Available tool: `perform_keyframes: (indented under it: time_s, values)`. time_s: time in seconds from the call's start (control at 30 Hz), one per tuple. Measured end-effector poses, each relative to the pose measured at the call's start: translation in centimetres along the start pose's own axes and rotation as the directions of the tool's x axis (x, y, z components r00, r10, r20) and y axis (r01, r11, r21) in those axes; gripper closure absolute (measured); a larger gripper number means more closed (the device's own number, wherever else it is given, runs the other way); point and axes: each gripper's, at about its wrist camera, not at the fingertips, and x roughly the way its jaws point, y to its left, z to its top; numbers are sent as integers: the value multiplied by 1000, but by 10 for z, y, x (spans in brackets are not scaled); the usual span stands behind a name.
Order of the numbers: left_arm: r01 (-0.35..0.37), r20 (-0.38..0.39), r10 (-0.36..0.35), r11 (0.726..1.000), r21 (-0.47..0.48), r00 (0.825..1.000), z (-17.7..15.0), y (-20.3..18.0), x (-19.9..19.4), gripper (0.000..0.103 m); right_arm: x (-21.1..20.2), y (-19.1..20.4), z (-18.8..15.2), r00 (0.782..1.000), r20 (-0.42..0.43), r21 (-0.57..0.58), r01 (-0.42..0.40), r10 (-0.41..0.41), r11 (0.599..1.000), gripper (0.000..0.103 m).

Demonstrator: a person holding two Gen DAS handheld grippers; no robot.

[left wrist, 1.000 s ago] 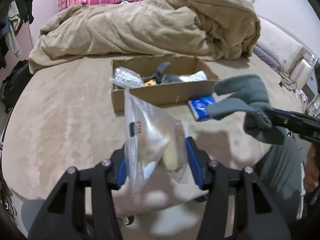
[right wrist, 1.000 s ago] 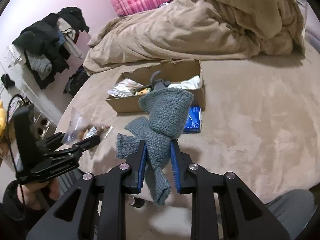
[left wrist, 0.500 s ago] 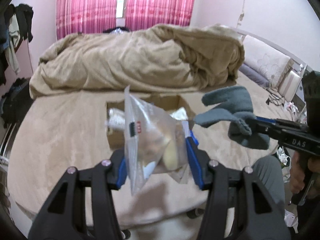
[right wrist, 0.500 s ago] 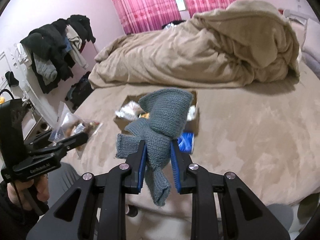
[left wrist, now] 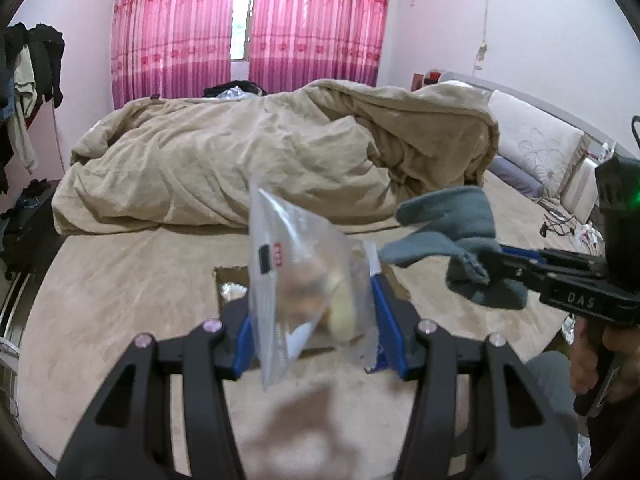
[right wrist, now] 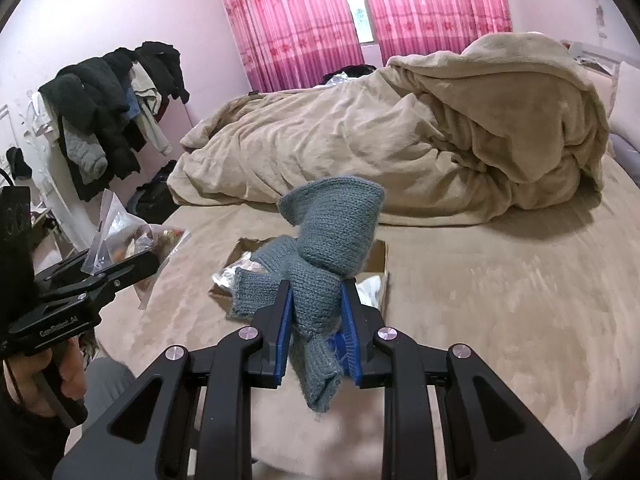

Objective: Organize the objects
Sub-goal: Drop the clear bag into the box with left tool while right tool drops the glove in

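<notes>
Two claws up over the bed (right wrist: pixel 500 280): my left claw (left wrist: pixel 316 320) grips a clear bag (left wrist: pixel 304 280), right claw (right wrist: pixel 316 320) pinches a grey sock (right wrist: pixel 332 248); box (right wrist: pixel 380 256) just beyond.

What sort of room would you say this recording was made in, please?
Most likely a lived-in bedroom: a bed with a rumpled beige duvet, pink curtains over the window, and clothes heaped on a rack.

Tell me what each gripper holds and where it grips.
The left gripper pinches a clear plastic bag across its lower half. The right gripper clamps a grey knitted glove near its cuff end, fingers sticking up.
</notes>
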Motion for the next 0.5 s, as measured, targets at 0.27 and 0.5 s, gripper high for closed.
perform_keyframes:
  time_s: [0.27, 0.5]
  values:
    - [-10, -17, 10, 1000, -17, 1000, -2, 11, 55, 50, 57, -7, 9, 998, -55, -5, 10, -11, 1000, 78]
    - [-15, -62, 15, 1000, 3, 998, -10, 14, 107, 50, 116, -19, 5, 991, -133, -1, 9, -9, 1000, 78]
